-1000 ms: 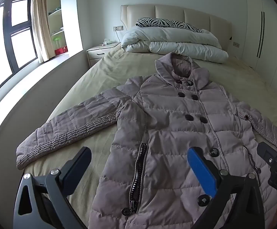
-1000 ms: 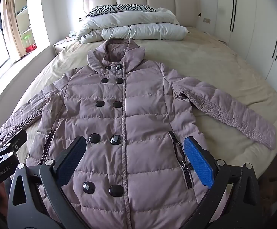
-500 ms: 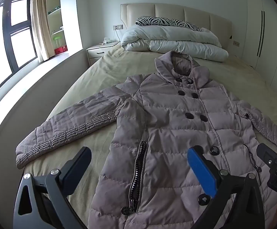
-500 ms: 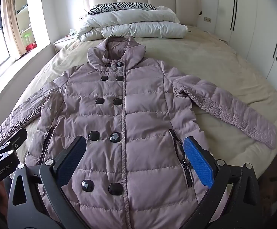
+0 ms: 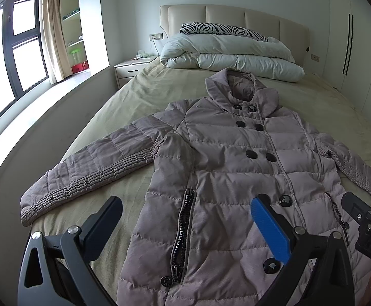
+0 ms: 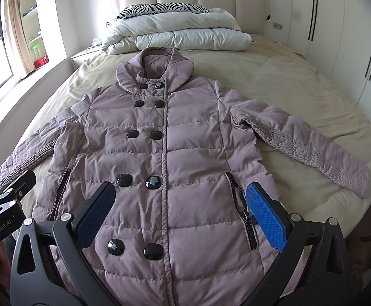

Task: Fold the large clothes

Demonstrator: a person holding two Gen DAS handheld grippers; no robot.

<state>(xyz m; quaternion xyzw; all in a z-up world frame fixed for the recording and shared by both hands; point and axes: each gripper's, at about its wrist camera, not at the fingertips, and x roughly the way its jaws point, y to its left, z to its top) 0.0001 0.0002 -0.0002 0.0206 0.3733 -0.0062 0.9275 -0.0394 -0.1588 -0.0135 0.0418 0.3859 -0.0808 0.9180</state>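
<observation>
A mauve quilted puffer coat (image 5: 236,168) (image 6: 185,153) lies flat and face up on the bed, collar toward the headboard, buttoned, both sleeves spread out to the sides. My left gripper (image 5: 185,216) is open and empty, above the coat's lower left part near the zip pocket. My right gripper (image 6: 180,204) is open and empty, above the coat's lower front. The right gripper shows at the right edge of the left wrist view (image 5: 364,216); the left gripper shows at the left edge of the right wrist view (image 6: 4,199).
The bed (image 6: 287,81) has a beige sheet. A folded white duvet (image 6: 180,35) and a zebra pillow (image 6: 159,7) lie at the headboard. A nightstand (image 5: 131,68) and window sill stand left; white wardrobes (image 6: 338,25) stand right.
Both grippers have moved slightly; the view of the coat shifts a little lower in frame. The coat has not moved and both grippers stay open.
</observation>
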